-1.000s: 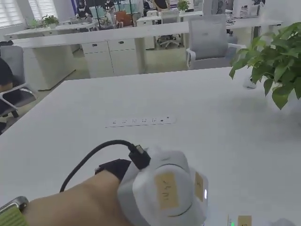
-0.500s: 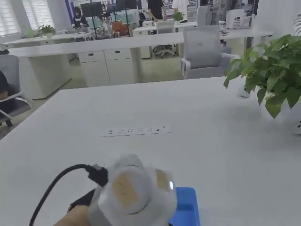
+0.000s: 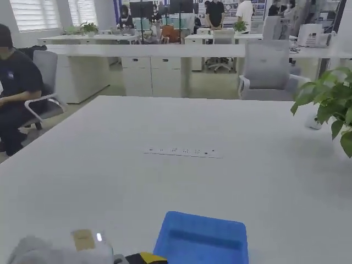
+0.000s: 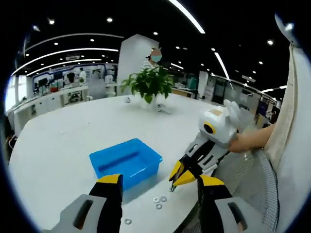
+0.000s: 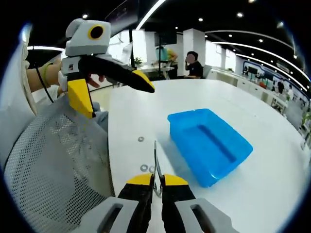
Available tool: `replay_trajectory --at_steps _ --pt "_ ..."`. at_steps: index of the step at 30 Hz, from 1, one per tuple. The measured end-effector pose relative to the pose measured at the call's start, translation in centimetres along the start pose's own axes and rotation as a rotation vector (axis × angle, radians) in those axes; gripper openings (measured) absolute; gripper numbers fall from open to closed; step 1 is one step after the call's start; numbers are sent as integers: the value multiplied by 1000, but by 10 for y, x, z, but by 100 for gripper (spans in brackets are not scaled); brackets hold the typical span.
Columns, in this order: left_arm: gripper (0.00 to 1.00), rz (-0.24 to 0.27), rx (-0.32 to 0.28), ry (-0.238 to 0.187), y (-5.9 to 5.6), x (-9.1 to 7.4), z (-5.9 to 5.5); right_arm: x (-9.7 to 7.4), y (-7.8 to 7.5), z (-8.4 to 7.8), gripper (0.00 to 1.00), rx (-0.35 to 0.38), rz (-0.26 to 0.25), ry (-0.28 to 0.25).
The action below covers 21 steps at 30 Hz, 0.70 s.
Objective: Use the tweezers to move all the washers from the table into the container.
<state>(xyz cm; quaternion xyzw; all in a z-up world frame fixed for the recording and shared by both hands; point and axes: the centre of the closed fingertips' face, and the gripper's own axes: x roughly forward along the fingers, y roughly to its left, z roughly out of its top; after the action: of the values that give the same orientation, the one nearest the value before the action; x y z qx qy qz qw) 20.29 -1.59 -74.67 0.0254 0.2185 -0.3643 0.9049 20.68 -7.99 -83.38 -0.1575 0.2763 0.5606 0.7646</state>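
The right claw (image 5: 157, 180) is pinched shut on the tweezers (image 5: 155, 158), whose long axis runs straight ahead, tips toward the washers (image 5: 144, 168) at the white counter's (image 5: 141, 107) near edge, beside the blue container (image 5: 209, 141). The left claw (image 4: 160, 180) gapes wide, empty. An open-plan office lies beyond.

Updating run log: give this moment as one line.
left gripper: open | right gripper: shut on thin metal tweezers | small metal washers: on white table | blue plastic container: empty
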Motion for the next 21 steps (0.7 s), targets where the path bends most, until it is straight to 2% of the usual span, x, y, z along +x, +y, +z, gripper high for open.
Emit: replay_trajectory --at_steps 4,5,7,9,11,13,16,17,19,21 --pt "71 143 -37 -90 22 -19 3 -1 -1 0 2 39 -3 -9" --pt "73 165 -37 -105 26 -22 4 -1 -1 0 2 39 -5 -8" --pt "77 212 -45 -111 34 -27 0 -1 -1 0 2 44 -8 -8" --pt "82 227 -49 -116 35 -29 -3 -1 -2 0 2 37 -11 -12" --pt "82 258 -77 -121 38 -30 -7 0 -2 0 2 41 -16 -11" --pt "85 286 -77 -141 40 -30 -8 0 -3 1 2 58 -23 -12" --pt "94 313 -79 -140 41 -27 -12 -1 -5 1 2 88 -32 -18" --pt "98 315 -57 -110 40 -25 -16 -1 -6 1 2 90 -35 -21" --pt "98 331 7 -74 41 -24 -20 -1 -7 1 2 100 -38 -26" --pt "99 306 10 -101 36 -21 -16 -1 -7 1 2 106 -43 -27"
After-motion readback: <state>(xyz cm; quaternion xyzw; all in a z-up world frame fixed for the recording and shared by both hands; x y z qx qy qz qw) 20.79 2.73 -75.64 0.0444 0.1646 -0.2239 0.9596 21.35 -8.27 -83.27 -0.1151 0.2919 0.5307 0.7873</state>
